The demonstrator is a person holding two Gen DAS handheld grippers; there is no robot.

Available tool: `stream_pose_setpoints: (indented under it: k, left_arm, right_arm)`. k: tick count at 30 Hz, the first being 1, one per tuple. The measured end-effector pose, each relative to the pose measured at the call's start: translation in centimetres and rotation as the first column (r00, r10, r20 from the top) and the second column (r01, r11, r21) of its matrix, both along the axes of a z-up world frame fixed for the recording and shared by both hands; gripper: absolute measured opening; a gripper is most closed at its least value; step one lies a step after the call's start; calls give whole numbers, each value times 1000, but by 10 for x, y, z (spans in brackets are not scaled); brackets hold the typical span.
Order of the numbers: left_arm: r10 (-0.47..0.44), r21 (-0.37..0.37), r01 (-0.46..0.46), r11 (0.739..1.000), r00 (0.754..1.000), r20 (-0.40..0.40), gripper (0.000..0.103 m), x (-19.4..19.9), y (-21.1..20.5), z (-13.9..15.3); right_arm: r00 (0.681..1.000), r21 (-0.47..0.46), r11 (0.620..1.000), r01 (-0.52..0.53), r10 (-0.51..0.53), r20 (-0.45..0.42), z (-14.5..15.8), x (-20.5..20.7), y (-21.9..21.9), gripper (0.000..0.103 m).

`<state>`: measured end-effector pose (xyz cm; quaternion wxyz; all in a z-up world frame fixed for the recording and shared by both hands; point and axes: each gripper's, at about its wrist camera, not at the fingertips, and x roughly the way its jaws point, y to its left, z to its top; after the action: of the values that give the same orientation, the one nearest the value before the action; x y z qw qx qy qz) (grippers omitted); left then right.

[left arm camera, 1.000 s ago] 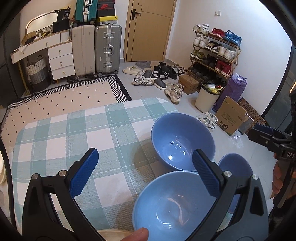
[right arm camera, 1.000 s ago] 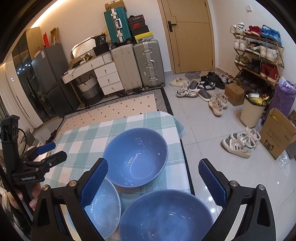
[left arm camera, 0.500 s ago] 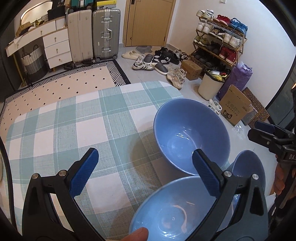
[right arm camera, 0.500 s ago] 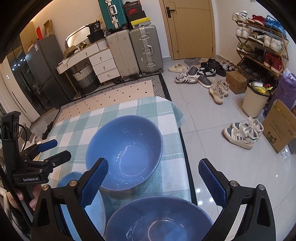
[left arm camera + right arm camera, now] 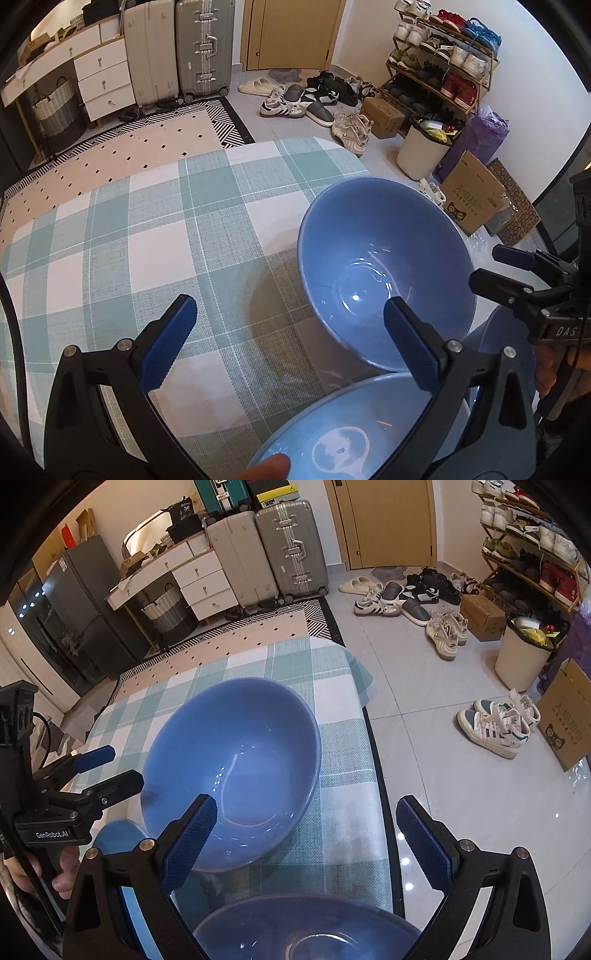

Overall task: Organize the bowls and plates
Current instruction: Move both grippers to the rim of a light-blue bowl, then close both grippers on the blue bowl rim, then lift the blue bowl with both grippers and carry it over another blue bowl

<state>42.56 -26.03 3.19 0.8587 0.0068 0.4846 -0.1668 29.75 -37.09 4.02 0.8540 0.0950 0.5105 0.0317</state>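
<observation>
A large deep blue bowl (image 5: 384, 273) (image 5: 236, 771) stands upright on the checked tablecloth (image 5: 147, 236), near the table's right edge. My left gripper (image 5: 290, 336) is open just short of it, with nothing between its fingers. A paler blue bowl (image 5: 343, 435) lies under that gripper, and a fingertip shows at its near rim. A third blue bowl (image 5: 306, 930) sits below my right gripper (image 5: 306, 834), which is open and empty above the table's right side. The pale bowl (image 5: 118, 842) is mostly hidden in the right wrist view.
The table edge (image 5: 373, 760) drops to a glossy tiled floor on the right. Beyond stand two suitcases (image 5: 181, 48), a white drawer unit (image 5: 103, 81), a shoe rack (image 5: 443, 55), a white bin (image 5: 421, 155), a cardboard box (image 5: 469, 199), scattered shoes and a patterned rug (image 5: 147, 147).
Both grippers have moved forward and lower toward the large bowl, which now fills more of each view. The near bowls have slid toward the bottom edges. Both stay open.
</observation>
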Motion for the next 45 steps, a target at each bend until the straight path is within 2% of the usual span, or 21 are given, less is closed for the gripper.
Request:
stream_pose_setpoints:
  k: [6,9,13,18,19,21,22,24,27,29,32,45]
  left_arm:
    - [2,11,-2,1000,999,-43,96,11,-4,-12]
    - [-1,3,1,1000,998,-70,92,14,-5,-19]
    - [-19,-8,18,1000,997,-75,88,15,-7,-23]
    - [-35,4,36,999,997,-72,64,14,-11,-27]
    - [-39,0,39,999,997,-72,60,14,-11,-27]
    - [-48,-4,47,999,996,-73,46,14,-13,-27]
    - [-53,-6,52,999,996,-75,44,13,-13,-27]
    - [-68,-12,68,998,995,-75,31,12,-15,-26]
    - [-91,-13,90,996,994,-58,19,7,-20,-23]
    - [-97,2,97,995,994,-47,17,5,-24,-21]
    - [-98,14,98,995,994,-38,17,4,-27,-19]
    - [-97,-16,97,995,995,6,17,-2,-25,1]
  right_arm:
    - [999,-14,1000,-18,18,-30,-13,10,1,96]
    - [998,-4,999,-32,32,-45,-18,12,2,81]
    - [997,5,999,-43,43,-58,-24,14,4,77]
    - [996,4,998,-67,67,-60,-27,15,9,64]
    - [996,2,998,-68,68,-61,-28,16,10,59]
    - [996,7,997,-74,75,-58,-27,15,11,51]
    - [995,8,997,-80,81,-55,-26,15,11,46]
    - [995,7,996,-87,87,-51,-26,14,13,41]
    - [995,-8,996,-89,89,-41,-24,13,14,29]
    - [995,-19,996,-90,89,-37,-24,13,15,25]
    - [995,-42,995,-92,91,-34,-23,12,18,24]
    - [997,-64,995,-83,83,-6,-15,9,18,24]
